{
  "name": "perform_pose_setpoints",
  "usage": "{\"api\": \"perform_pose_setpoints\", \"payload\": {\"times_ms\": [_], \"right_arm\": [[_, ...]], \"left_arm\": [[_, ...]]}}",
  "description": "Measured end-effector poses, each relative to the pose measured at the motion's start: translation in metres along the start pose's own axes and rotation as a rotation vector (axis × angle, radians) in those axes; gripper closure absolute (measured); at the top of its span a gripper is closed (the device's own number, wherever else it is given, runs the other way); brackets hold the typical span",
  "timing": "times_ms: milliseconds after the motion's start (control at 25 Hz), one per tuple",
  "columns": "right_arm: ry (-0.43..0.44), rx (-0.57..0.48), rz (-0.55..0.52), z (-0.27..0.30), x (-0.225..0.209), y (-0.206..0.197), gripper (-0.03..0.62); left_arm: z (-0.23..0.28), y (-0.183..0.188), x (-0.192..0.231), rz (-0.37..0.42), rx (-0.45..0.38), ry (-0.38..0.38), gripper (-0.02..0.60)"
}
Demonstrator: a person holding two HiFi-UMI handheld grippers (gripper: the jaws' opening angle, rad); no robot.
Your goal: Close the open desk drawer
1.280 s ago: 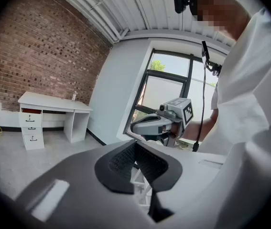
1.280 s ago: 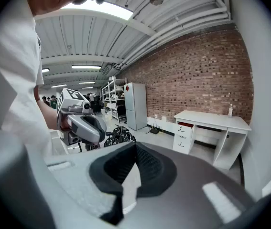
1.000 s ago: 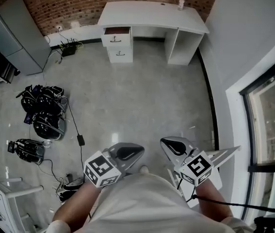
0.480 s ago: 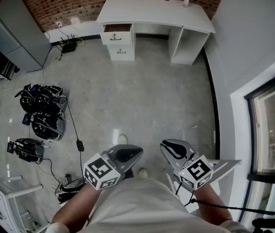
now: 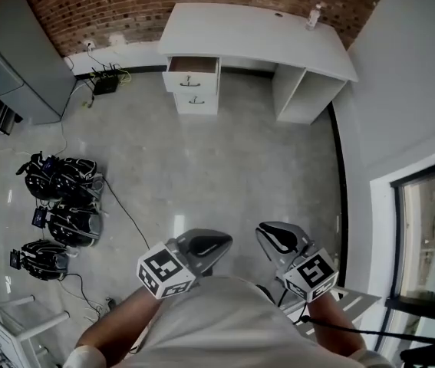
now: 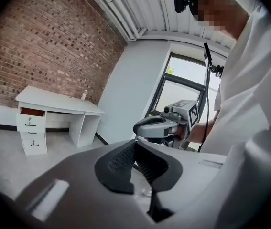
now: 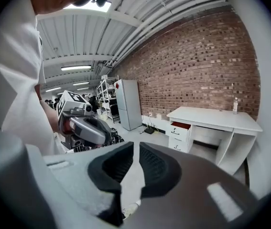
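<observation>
Both grippers have come nearer the bench since a second ago. The left gripper has its jaws pressed together on nothing; the right gripper has its jaws a thin slit apart, empty. They hang side by side above the floor, well apart from the drawer, which stands pulled out at the top left of the bench.

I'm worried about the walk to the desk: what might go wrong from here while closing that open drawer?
1. The floor cable lies close to the person's path and might trip them.
2. A hard shove on the open top drawer could shake the desk and topple the bottle on it.
</observation>
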State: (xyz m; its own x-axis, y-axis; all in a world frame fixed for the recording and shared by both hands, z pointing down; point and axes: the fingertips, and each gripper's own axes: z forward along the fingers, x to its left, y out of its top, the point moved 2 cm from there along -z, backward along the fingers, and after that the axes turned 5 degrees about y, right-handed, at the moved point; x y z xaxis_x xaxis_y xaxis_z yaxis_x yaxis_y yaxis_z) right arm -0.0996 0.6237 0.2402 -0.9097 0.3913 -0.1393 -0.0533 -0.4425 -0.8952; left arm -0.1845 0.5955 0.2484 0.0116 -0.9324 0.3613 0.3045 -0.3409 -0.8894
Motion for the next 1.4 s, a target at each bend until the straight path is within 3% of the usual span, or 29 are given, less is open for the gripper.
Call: {"api": "perform_pose_setpoints", "payload": {"times_ms": [280,520,720,1080,1240,1400], "right_arm": [[-0.014,-0.028,0.006,0.078,-0.070,0.062,0.573],[0.030,-0.022,0.006,0.126,-0.140,0.082,0.579],[0.111,-0.038,-0.013,0.167,-0.223,0.108,0.579],[0.292,0.000,-0.117,0.232,-0.368,0.161,0.580],[0.334,0.032,-0.110,0.263,-0.403,0.170,0.580],[0.365,0.056,-0.103,0.303,-0.422,0.175,0.580]], "left_arm": [[0.019,0.055,0.114,-0.028,-0.019,-0.009,0.577],[0.050,0.080,0.186,-0.073,-0.042,0.053,0.577],[0.090,0.103,0.252,-0.115,-0.037,0.115,0.577],[0.171,0.161,0.382,-0.182,-0.091,0.303,0.575],[0.187,0.167,0.439,-0.269,-0.116,0.353,0.555],[0.190,0.151,0.501,-0.411,-0.183,0.380,0.515]]}}
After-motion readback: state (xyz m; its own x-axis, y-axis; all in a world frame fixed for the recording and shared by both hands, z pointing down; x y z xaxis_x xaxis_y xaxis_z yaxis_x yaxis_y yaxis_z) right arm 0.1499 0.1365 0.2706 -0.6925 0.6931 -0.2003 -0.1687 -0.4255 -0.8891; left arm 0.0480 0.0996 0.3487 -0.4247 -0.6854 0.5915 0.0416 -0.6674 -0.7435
